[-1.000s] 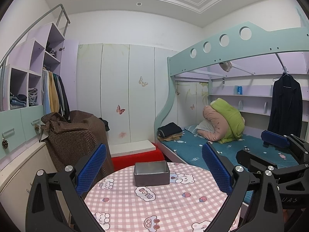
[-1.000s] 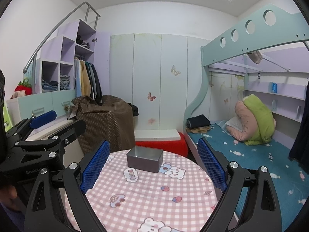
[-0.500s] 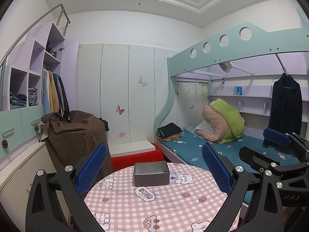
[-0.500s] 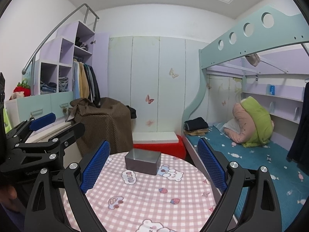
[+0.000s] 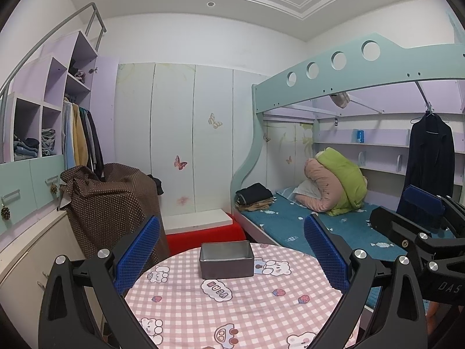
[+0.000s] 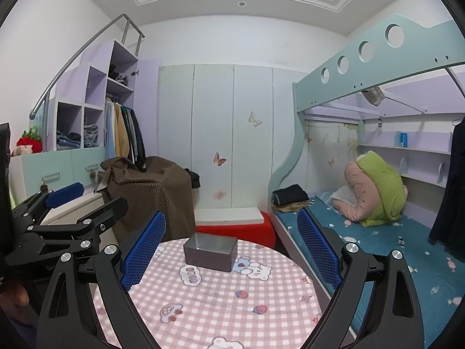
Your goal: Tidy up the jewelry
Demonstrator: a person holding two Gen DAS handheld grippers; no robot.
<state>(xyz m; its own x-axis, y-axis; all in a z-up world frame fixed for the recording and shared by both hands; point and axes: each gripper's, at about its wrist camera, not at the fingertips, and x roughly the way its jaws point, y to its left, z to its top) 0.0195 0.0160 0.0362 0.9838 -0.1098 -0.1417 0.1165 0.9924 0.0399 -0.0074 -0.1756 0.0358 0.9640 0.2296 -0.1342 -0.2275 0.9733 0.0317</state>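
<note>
Both tools are hanging above the near edge of the round table in its pink-and-white checked cloth with cartoon bears, and both are spread wide with nothing between the blue pads. Left tool and right tool each frame the same thing: a small dark grey rectangular metal box sitting near the far edge of the table, open at the top as far as I can tell. No jewelry visible anywhere, and I can't see into the box from this angle.

My guess on handling: the box looks like a stiff, thin-walled tin, probably light and a bit slick, so it could skate on the cloth if nudged. I'd pinch across the short sides or over one wall at the rim, not the long way. Any chains or rings will be tiny and fiddly.

Writing-wise, the cloud print on the cloth reads something like "VEAN", not sure. The right tool's body, seen in the left view, shows "DAS". The blue packet on the bed shelf is too small to read.
</note>
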